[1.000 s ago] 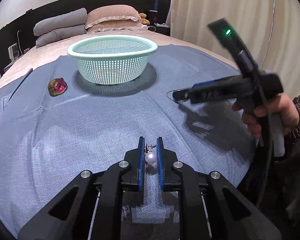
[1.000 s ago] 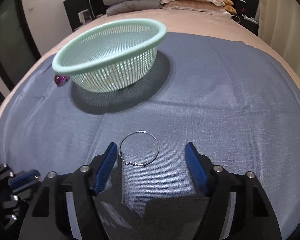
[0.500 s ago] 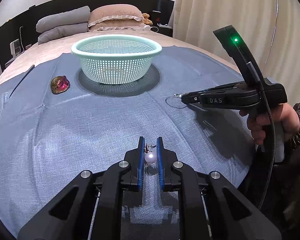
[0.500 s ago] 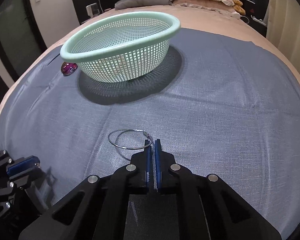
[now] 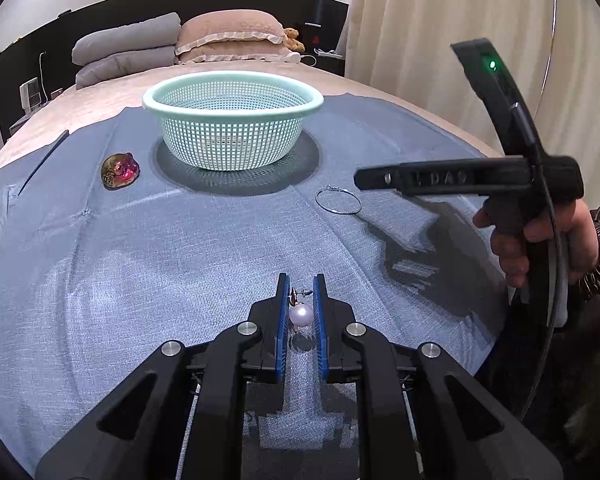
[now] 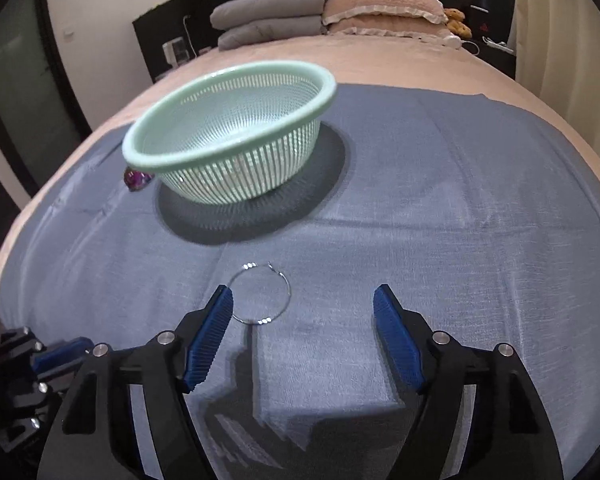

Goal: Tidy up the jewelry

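My left gripper (image 5: 301,280) is shut on a pearl earring (image 5: 301,314), which sits between the blue pads just above the blue cloth. In the right wrist view my right gripper (image 6: 303,292) has its jaws wide and still opening. A thin silver hoop earring (image 6: 260,321) lies flat on the cloth between them, close to the left finger (image 6: 214,320), with no pad touching it. From the left wrist view the hoop (image 5: 338,213) lies just below and left of the right gripper's tip (image 5: 360,178). A mint green mesh basket (image 5: 232,114) stands farther back.
A red and gold brooch (image 5: 119,171) lies on the cloth left of the basket. The blue cloth (image 6: 440,200) covers a bed with pillows at its head (image 5: 228,36). A curtain hangs at the right. A person's hand (image 5: 540,236) holds the right gripper's handle.
The right gripper closed at the hoop's near edge half a second ago and now stands wide apart again, with the hoop still on the cloth. The left gripper keeps still with the pearl.
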